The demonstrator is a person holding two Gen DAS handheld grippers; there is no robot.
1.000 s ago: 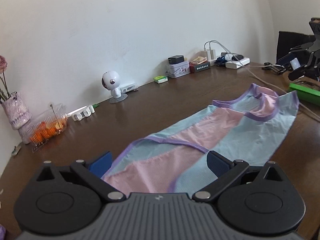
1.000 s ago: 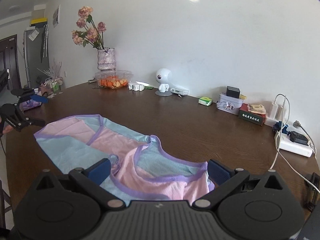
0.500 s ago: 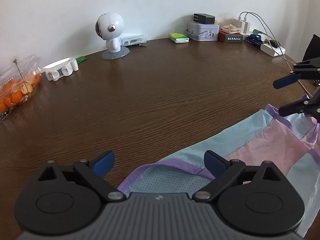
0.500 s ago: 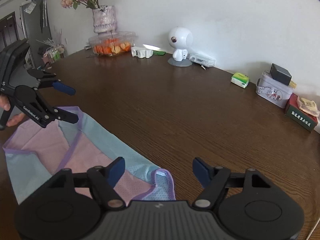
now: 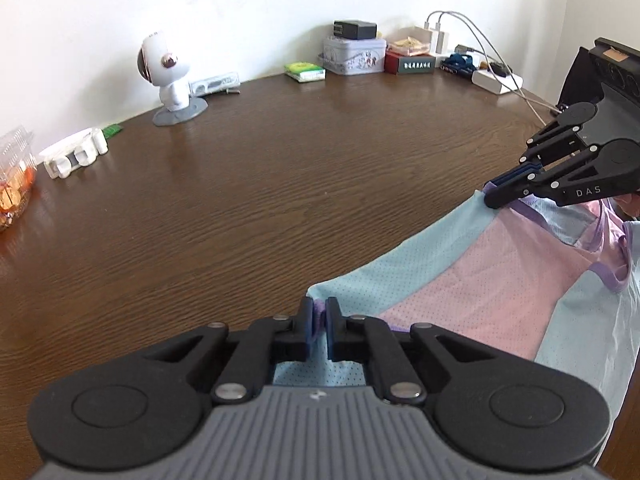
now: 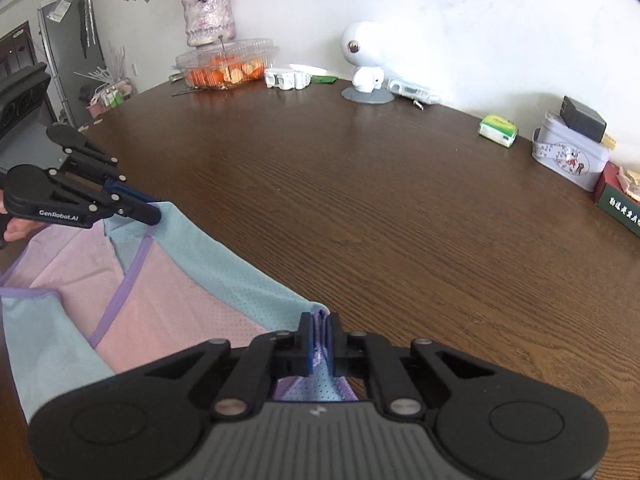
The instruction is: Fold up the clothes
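The left gripper is pinching a purple-trimmed corner of the garment, its jaws closed on the fabric. The right gripper is doing the same at the opposite corner, jaws clamped on a bunched fold of purple trim. Between the two, the pink and pale blue mesh garment is stretching along the near edge of the wooden table, partly lying on the wood and partly hanging off toward the person.

In the left wrist view, the right gripper is showing at far right, gripping the far corner. In the right wrist view, the left gripper is showing at far left, with part of a hand behind it.

Ahead of the right gripper and to its left, a clear plastic clamshell container is sitting by the wall, holding orange fruit pieces. Just behind it a mottled vase is holding pink roses. Ahead and to the right, a pale decorated tin is standing closed with a black charger resting on its lid; what it holds cannot be told. Beside the tin, at the far right edge, a dark box is holding something pale. A white robot figurine is standing nearly straight ahead of the right gripper.
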